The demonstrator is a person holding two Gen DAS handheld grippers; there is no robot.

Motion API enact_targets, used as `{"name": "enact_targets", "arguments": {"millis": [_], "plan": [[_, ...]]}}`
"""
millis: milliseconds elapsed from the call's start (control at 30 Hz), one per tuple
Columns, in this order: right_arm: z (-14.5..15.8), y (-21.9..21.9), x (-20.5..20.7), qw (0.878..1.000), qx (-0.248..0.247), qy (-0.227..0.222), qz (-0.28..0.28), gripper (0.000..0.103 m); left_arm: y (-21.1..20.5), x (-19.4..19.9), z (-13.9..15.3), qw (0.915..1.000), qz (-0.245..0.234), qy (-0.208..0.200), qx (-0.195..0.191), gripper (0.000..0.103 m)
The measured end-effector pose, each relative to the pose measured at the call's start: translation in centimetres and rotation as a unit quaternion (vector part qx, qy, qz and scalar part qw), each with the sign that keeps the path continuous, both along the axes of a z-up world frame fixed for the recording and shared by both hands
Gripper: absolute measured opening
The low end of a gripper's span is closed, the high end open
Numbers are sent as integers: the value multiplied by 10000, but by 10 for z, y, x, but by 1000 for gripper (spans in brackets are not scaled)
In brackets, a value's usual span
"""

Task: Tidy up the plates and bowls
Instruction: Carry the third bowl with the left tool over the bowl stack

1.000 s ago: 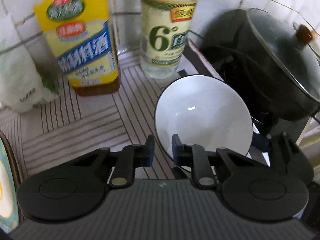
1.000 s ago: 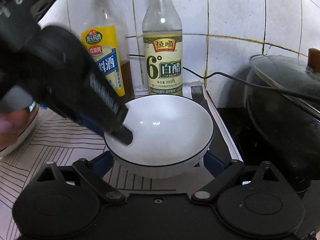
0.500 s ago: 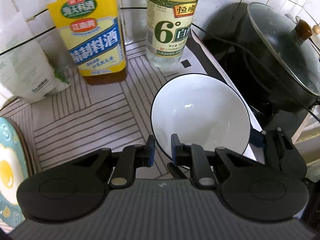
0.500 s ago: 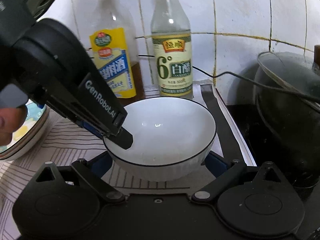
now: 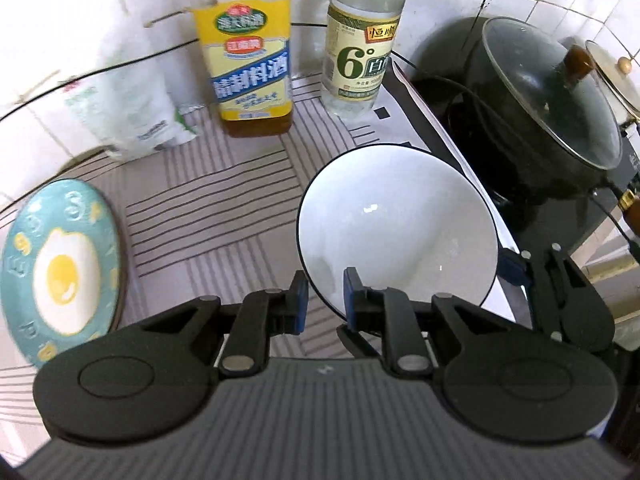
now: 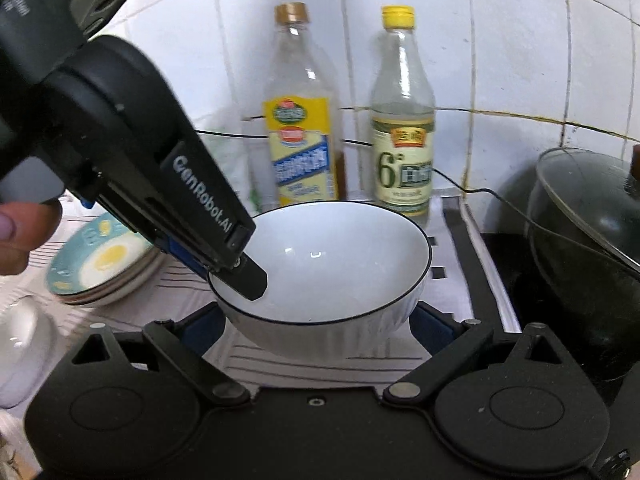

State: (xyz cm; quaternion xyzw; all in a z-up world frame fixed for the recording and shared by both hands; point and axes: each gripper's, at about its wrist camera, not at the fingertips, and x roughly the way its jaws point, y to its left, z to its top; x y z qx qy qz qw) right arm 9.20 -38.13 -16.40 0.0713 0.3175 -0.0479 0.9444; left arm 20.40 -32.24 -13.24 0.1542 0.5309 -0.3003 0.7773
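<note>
Now we hold the white bowl (image 6: 332,268) above the striped surface (image 5: 208,216), left gripper (image 5: 325,300) clamped on its near-left rim, right gripper (image 6: 316,326) spread around its base, the plate stack (image 6: 100,264) lying leftward, nearer our left hand.

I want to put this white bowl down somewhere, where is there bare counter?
The widest bare patch is the striped mat between the egg-pattern plate and the white bowl, in front of the yellow-label bottle. It is crowded along the wall, with the bottles and a white bag, and on the right by the black pot.
</note>
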Motion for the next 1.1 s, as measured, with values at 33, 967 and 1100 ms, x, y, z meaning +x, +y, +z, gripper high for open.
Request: {"name": "enact_targets", "arguments": {"millis": [33,967,1100], "plan": [[2,2,-3,10000,26,-33,33,101,5,-4,4,10000,18,-28,10,16],[55,106,-33,9812,-246,-308,1887,101,158,-71,55,9893,1453,-79,-104,18],[58,121,-30,9767,-257,-309,2109,101,177,-73,59,9861,1654,-115,-108,18]]}}
